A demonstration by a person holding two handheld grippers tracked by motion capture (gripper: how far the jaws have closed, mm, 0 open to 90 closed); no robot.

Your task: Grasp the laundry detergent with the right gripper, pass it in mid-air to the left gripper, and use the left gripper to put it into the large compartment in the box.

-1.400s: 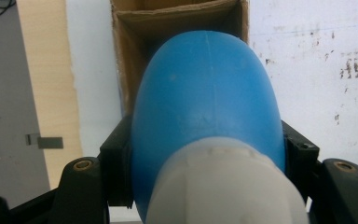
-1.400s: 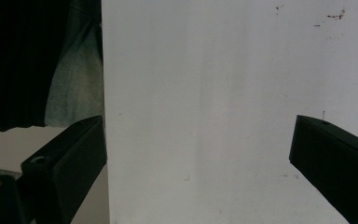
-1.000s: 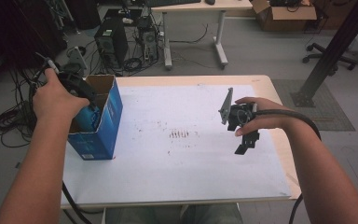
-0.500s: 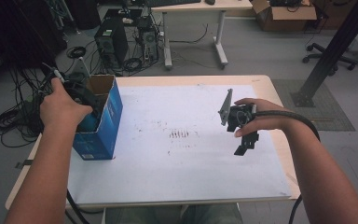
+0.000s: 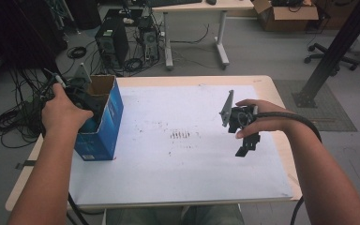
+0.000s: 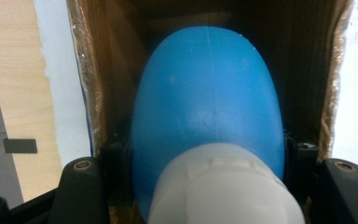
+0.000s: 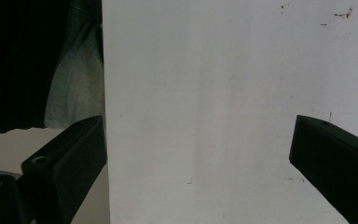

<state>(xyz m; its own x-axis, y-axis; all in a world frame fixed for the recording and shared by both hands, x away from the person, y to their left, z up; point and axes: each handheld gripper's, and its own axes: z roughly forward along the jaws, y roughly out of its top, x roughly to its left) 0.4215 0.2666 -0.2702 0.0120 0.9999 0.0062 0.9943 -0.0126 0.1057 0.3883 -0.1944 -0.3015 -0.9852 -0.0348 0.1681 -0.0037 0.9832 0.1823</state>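
Blue bottle [image 6: 205, 107] cap-up in box [image 6: 88, 70]

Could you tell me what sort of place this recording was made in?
Probably an office or lab workroom: computer towers and loose cables sit on the grey floor, with a desk, a cardboard box and an office chair behind the work table.

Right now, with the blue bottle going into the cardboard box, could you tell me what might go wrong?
The blue bottle nearly spans the cardboard box, so it could catch on a wall and jam or tilt.

The left gripper grips near the white cap; the smooth body might slip loose.

The box stands near the table edge, and the right gripper hovers open, far off, so a push might shift it.
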